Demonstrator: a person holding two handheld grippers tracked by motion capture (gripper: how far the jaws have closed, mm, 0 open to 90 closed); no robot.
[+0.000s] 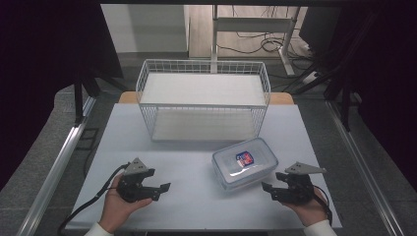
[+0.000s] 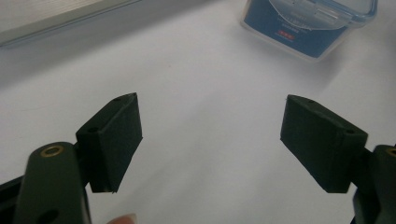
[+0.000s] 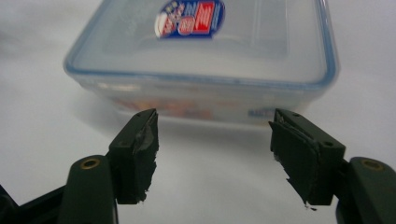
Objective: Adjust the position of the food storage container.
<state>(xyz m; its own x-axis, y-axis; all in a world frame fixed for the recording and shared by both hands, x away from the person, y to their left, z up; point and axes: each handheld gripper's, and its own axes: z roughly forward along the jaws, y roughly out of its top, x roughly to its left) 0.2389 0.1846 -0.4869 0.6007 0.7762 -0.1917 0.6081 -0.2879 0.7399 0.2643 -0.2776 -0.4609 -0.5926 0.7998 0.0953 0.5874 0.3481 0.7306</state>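
Nearest the person, at the front edge of the white table (image 1: 196, 206), the left gripper (image 1: 164, 189) rests low in the left hand (image 1: 115, 209), its jaws spread wide with nothing but bare tabletop between them; in the left gripper view the pads (image 2: 116, 140) stand far apart. At the front right corner the right gripper (image 1: 268, 189), held in the right hand (image 1: 310, 209), points toward the plastic box (image 1: 245, 163), its jaws parted and gripping nothing; the right gripper view shows the near side of the box (image 3: 205, 65) just ahead of the tips, not touched. The box sits right of centre, turned a little askew, with a clear lid, blue seal and a red and blue label (image 1: 244, 158). Open tabletop lies between the two grippers and to the left of the box. Behind it, close by, a white wire basket (image 1: 204, 98) takes up the back middle of the table, leaving strips of free surface on either side. Beyond are grey floor, metal rails, a desk frame (image 1: 253, 29) and loose cables.
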